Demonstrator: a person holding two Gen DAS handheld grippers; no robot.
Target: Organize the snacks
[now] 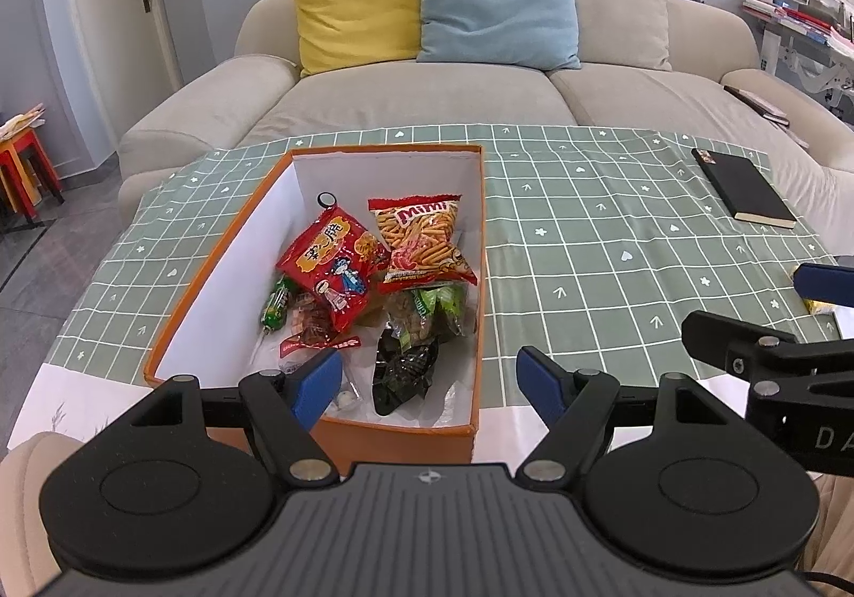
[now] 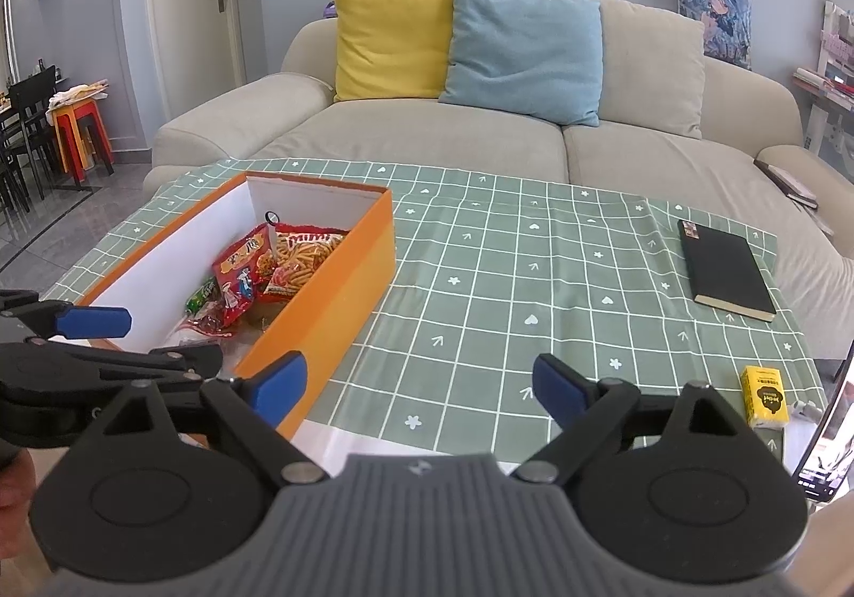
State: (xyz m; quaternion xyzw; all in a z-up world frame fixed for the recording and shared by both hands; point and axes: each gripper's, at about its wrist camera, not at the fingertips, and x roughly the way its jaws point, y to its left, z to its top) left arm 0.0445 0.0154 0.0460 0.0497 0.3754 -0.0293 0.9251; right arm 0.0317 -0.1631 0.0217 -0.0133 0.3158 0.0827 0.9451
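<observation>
Left wrist view: orange box holds crinkled snack packets; both grippers gape, empty.

Both wrist views were evenly and brightly lit by soft, diffuse daylight, with no hard shadows on the green checked tablecloth. The white inner walls of the orange box reflected light and appeared close to overexposed, while the box cast only a faint shadow to its right. Small specular highlights showed on the glossy snack packets (most clearly on the black one). Fisheye distortion bent the sofa and door frames strongly toward the edges, and dark vignetting cut the corners. Focus was sharp centrally; the periphery was slightly soft, particularly the bright upper left corner of the right wrist view.
</observation>
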